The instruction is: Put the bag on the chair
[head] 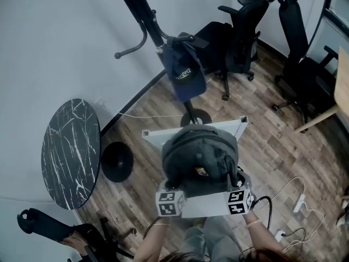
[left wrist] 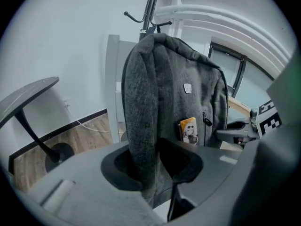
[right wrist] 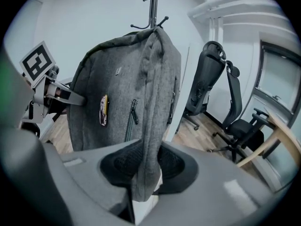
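Bag (head: 199, 154) upright at the white chair (head: 218, 126)

Grey, held just in front of the chair's backrest, over the seat; cannot tell whether resting on it. Clamped at one side edge by the left gripper (left wrist: 151, 166), closed on the fabric, and at the other side edge by the right gripper (right wrist: 148, 167), likewise closed on the fabric. Behind the chair, a coat rack (head: 155, 31) with a dark cap (head: 185, 72); beyond, black office chairs (head: 237, 34) on the wooden floor (head: 272, 152)
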